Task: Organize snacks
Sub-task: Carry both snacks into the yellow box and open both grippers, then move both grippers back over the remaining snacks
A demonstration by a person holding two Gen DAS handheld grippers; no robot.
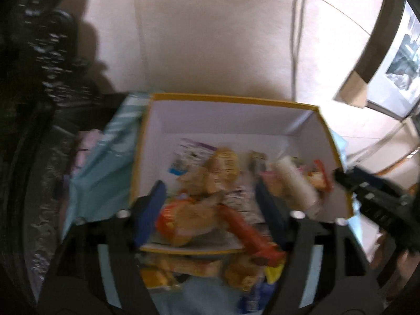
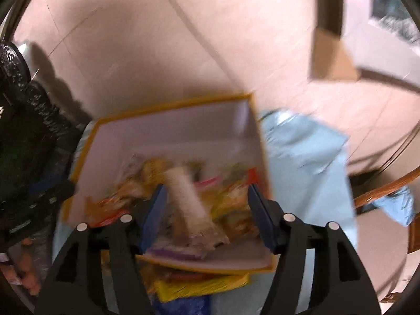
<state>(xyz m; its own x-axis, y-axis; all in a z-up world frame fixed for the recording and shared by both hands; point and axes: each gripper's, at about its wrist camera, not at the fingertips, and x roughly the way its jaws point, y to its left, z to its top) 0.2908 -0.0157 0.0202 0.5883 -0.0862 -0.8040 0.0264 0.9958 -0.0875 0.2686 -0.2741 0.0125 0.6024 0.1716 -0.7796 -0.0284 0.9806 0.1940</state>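
In the lower centre of both wrist views, each hand-held gripper is hanging released over the yellow-rimmed white cardboard box (image 1: pixel 231 99): left hand-held gripper (image 1: pixel 210 197) above the orange-wrapped biscuit packets (image 1: pixel 183 218), right hand-held gripper (image 2: pixel 206 197) straddling a pale snack tube (image 2: pixel 186 199) lying lengthwise between its jaws.

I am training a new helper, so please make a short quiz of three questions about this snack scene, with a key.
1. True or false: the box with the yellow rim already contains snacks.
2. Which lies under the box? A: light blue cloth; B: red tray; C: newspaper.
3. Are the left gripper and the right gripper open or shut?

Key: 1 true. 2 A. 3 Both stand open, above the snacks; neither presses on a packet.
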